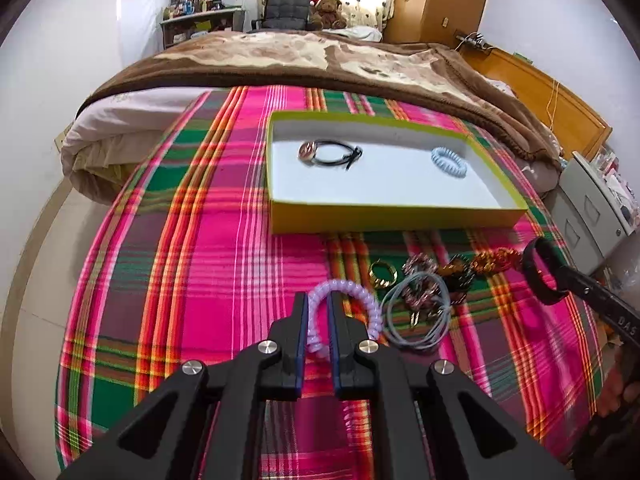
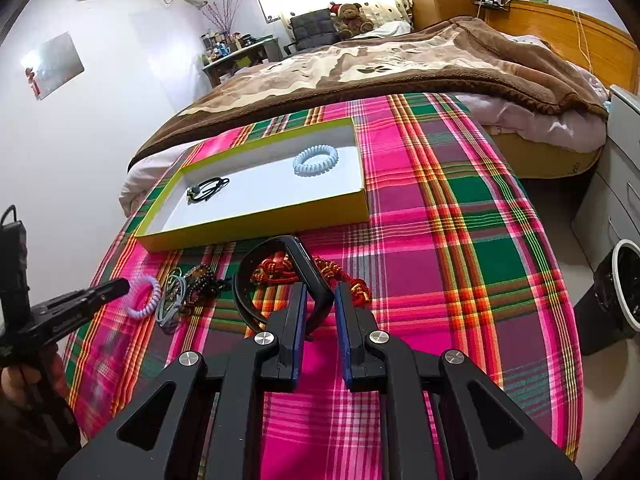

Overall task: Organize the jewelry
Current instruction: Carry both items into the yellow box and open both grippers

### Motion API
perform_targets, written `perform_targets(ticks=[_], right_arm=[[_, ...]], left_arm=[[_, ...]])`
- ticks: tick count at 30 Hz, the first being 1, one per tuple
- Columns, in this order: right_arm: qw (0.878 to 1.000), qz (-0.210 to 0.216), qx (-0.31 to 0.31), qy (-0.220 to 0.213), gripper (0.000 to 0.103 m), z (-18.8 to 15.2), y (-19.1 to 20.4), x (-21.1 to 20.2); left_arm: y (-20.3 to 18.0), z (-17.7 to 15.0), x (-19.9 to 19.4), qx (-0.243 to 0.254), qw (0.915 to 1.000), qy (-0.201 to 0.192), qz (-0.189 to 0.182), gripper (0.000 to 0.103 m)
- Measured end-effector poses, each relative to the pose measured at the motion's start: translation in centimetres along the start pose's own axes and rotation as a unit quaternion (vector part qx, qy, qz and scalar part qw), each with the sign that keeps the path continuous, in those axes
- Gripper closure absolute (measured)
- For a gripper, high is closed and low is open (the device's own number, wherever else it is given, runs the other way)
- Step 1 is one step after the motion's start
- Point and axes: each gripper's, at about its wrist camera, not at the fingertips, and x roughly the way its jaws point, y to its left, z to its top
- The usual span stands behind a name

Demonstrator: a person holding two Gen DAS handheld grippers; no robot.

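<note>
Jewelry transfer: two pieces are pinched, tray not yet reached.

Left gripper (image 1: pixel 318 300) jaws are pinched on the lilac coil bracelet (image 1: pixel 348 312); right gripper (image 2: pixel 320 290) jaws are pinched on the black band (image 2: pixel 280 276). Each piece should be lifted clear before being carried to the yellow-rimmed tray (image 1: pixel 396 218). Snagging is likely from the grey cord loop (image 1: pixel 416 312) and the bead tangle (image 1: pixel 456 272) just beside, on the plaid bed cover.

My left wrist camera sits just behind my left gripper (image 1: pixel 318 300), looking down and forward across the plaid cloth (image 1: pixel 224 208) toward the yellow box (image 1: pixel 392 216), close to the cloth. My right wrist camera does likewise behind my right gripper (image 2: pixel 320 292), from further right. Both views share the box, the jewelry pile (image 2: pixel 192 280), the bed beyond, and each catches the other gripper at its edge
</note>
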Motion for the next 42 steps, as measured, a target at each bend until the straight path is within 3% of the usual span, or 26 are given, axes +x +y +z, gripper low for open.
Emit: perform_targets(ticks=[5,7,9,10,11,15,18,20,35,42], right_arm=[[1.0,-0.001,-0.002,0.0,0.088,0.1,0.1,0.1],[1.0,0.001,-0.002,0.001,0.088,0.1,0.2,0.1],[1.0,0.0,-0.001,0.0,0.088,0.0,0.2,0.2],[1.0,0.001,-0.001,0.001,0.088,0.0,0.2,0.2],[1.0,0.001,0.0,0.002,0.088,0.0,0.2,0.2],[1.0,0.0,-0.002,0.003,0.088,0.1,0.3,0.3],[1.0,0.001,-0.002,0.003,0.088,0.1,0.4,0.3],[1.0,0.001,-0.002,0.003,0.088,0.1,0.3,0.4],[1.0,0.0,-0.004,-0.002,0.088,1.2,0.7,0.5],[1.0,-0.001,-0.019,-0.004,0.088,3.8,1.5,1.3]], left_arm=[[0.4,-0.3,0.2,-0.001,1.0,0.006,0.0,0.093],[0.5,-0.3,0.6,0.0,0.9997,0.01,0.022,0.093],[0.6,-0.3,1.2,0.005,0.9996,0.024,0.017,0.084],[0.6,-0.4,1.5,0.001,0.9995,0.027,0.016,0.073],[0.6,-0.4,1.8,0.002,0.9993,0.032,0.017,0.069],[0.3,-0.4,2.0,0.015,0.9994,0.026,0.019,0.069],[0.1,-0.3,2.2,0.026,0.9988,0.027,0.032,0.071],[-0.3,-0.3,2.2,0.042,0.9974,0.025,0.053,0.093],[0.3,0.9,-0.7,0.02,0.9997,-0.012,0.002,0.093],[0.4,3.2,-0.8,0.009,0.9996,-0.025,-0.014,0.093]])
